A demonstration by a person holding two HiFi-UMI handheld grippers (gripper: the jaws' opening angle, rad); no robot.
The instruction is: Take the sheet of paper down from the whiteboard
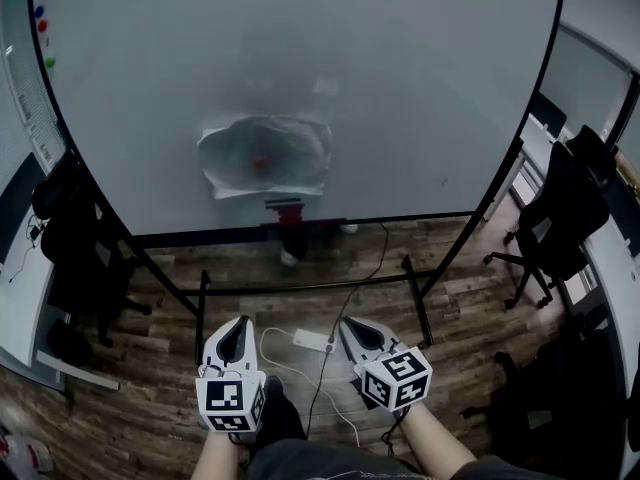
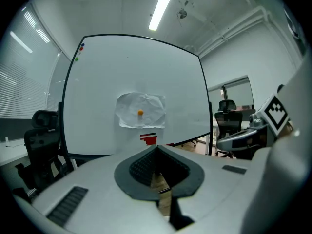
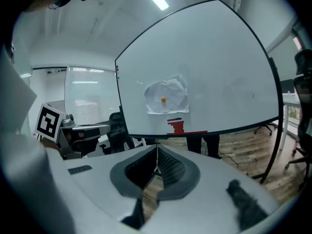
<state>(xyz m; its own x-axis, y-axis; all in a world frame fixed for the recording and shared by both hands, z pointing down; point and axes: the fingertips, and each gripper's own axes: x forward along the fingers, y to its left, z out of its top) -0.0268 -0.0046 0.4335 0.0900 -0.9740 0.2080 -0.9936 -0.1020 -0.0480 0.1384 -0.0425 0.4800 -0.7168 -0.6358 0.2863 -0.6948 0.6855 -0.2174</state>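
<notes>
Left claw [image 1: 235,330], right claw [image 1: 352,328] closed; crumpled white sheet [image 1: 290,148] under 1 orange magnet [image 1: 259,161].

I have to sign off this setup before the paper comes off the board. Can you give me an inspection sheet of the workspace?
Surface: whiteboard upright on a floor stand, over a wooden floor.
Job's things: crumpled sheet of paper low on the board's middle, pinned by an orange magnet; not yet taken down.
Clutter: red object on the tray under the sheet; coloured magnets at the board's top left corner.
Grippers: left gripper and right gripper both shut, empty, well short of the board.
Cables: white power strip with white and dark cables on the floor near the grippers.
Surroundings: black office chairs on both sides.
</notes>
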